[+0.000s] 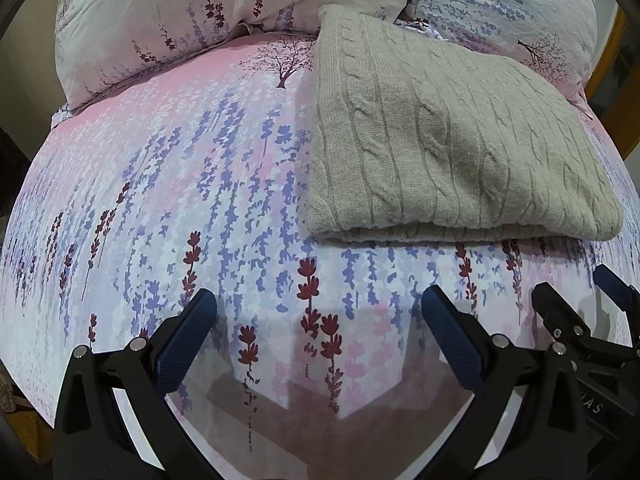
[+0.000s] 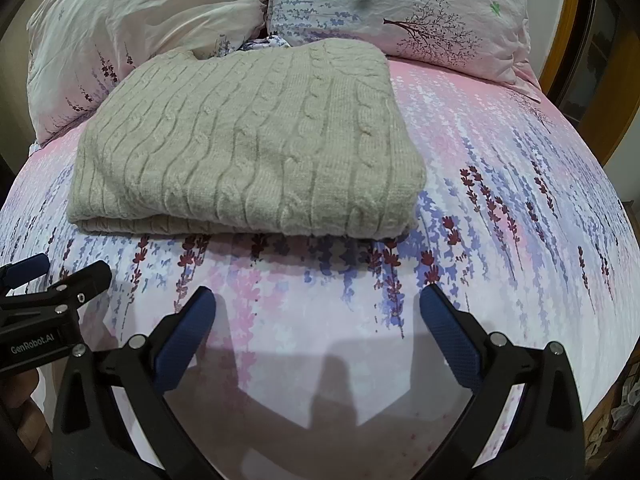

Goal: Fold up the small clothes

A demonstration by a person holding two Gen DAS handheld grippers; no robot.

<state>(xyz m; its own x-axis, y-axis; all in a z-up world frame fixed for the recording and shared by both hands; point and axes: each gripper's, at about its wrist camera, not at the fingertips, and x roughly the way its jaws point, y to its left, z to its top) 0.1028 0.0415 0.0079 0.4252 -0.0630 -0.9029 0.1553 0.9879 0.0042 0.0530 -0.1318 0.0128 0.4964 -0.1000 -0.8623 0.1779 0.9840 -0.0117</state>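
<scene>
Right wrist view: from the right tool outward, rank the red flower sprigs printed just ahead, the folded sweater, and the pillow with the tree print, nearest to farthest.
1. Red flower sprigs printed on the sheet, just ahead of the open right tool.
2. Folded sweater, ahead and a little left, lying flat on the bed.
3. Pillow with the tree print, far back on the right, behind the sweater.
</scene>
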